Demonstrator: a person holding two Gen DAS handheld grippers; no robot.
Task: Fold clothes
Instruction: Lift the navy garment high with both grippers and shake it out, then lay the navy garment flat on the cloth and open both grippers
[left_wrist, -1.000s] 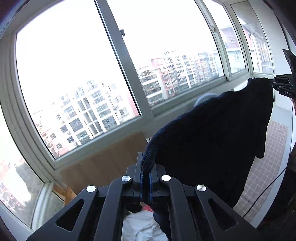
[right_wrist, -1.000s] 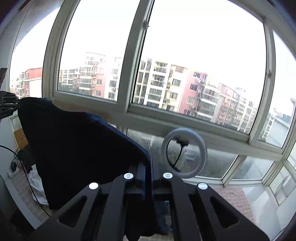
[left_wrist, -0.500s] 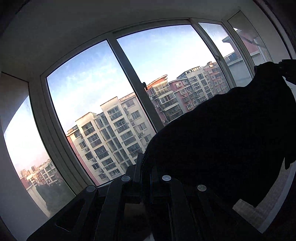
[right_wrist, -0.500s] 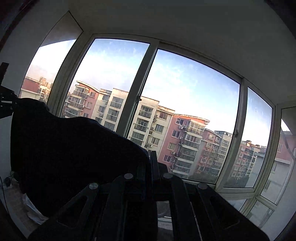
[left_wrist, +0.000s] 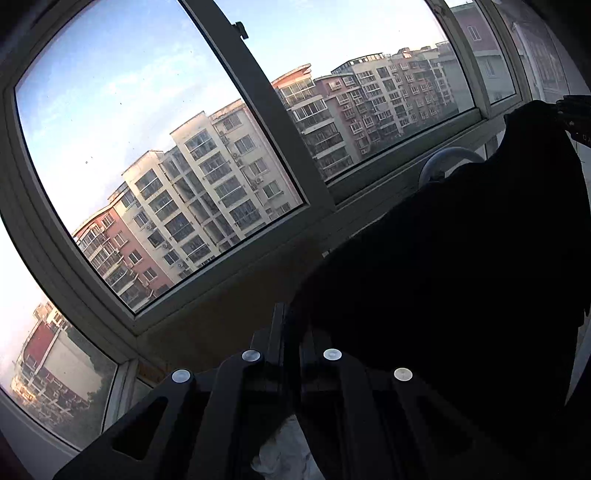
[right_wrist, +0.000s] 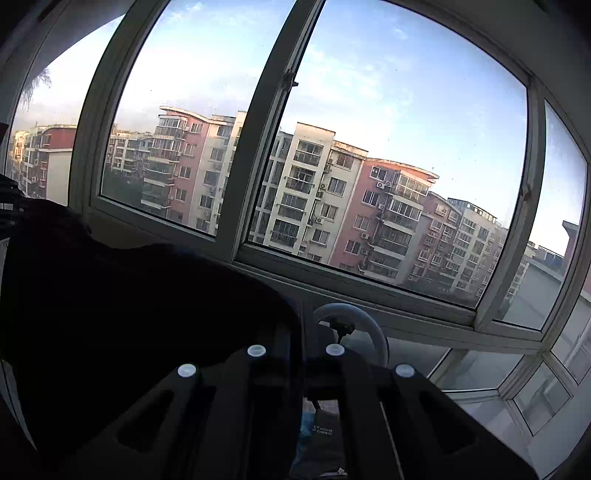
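Left wrist view, garment: one dark garment (left_wrist: 461, 277) hangs in the air before the window (left_wrist: 155, 155), spread between two tongs, likely to open it flat for folding.
Left wrist view, tongs: the left gripper (left_wrist: 291, 325) is closed on one top corner; the right gripper (left_wrist: 574, 118) shows far right at the other corner.
Right wrist view, tongs: the right gripper (right_wrist: 301, 332) pinches the cloth edge.
Right wrist view, count: one garment (right_wrist: 129, 314), one ring light (right_wrist: 351, 332) behind.

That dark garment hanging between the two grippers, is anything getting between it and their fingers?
Nothing visible. The left gripper and right gripper are each shut directly on an edge of the dark garment, which hangs spread in the air between them.
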